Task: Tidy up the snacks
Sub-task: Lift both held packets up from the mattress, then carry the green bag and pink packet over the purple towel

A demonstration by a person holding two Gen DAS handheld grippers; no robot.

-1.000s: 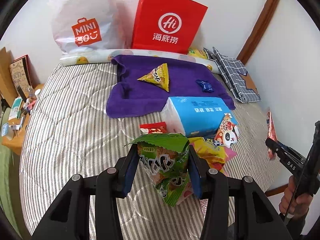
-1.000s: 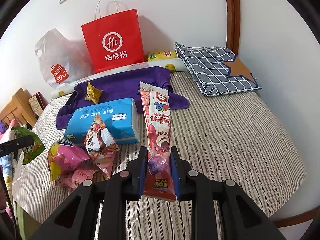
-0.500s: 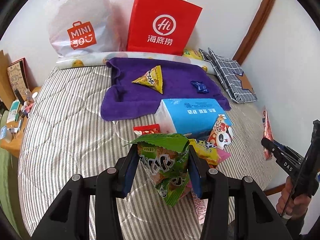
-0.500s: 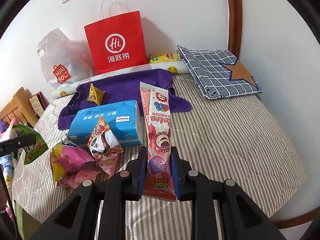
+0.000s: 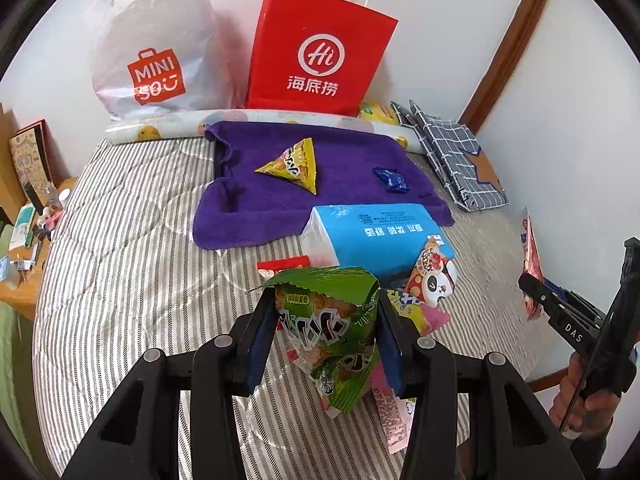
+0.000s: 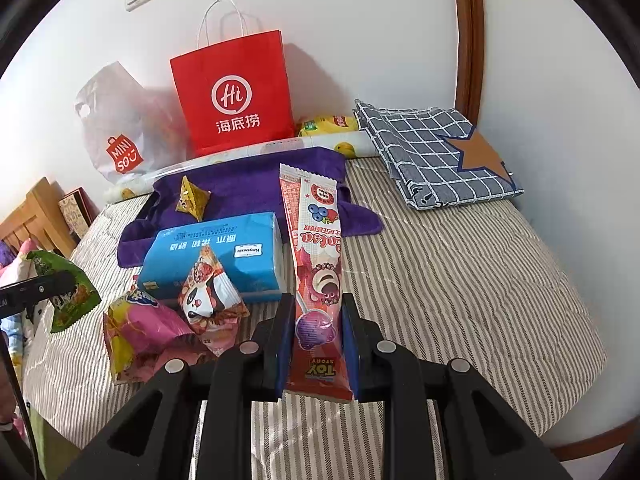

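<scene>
Green foil is what the left hand-held gripper (image 5: 326, 328) pinches: a crinkled green snack bag (image 5: 334, 332) clamped at its sides between the blue pads, lifted clear of the striped bed (image 5: 120, 264) and tilted downward toward it. Just beyond the bag lies the blue tissue pack (image 5: 380, 236), the landmark here. Against its near edge sits a heap of loose snacks, a panda-print packet (image 5: 434, 278) uppermost. Behind the pack spreads a purple towel (image 5: 256, 208) carrying a yellow triangular packet (image 5: 294, 164) and a small blue wrapper (image 5: 391, 179). To the pack's right, the right hand-held gripper (image 6: 316, 340) also angles down, pressed together on a long pink lollipop packet (image 6: 318, 276) that stands up between its pads. Farther behind the pack, a red paper bag (image 5: 318, 52) and a white plastic bag (image 5: 154, 44) lean against the wall.
</scene>
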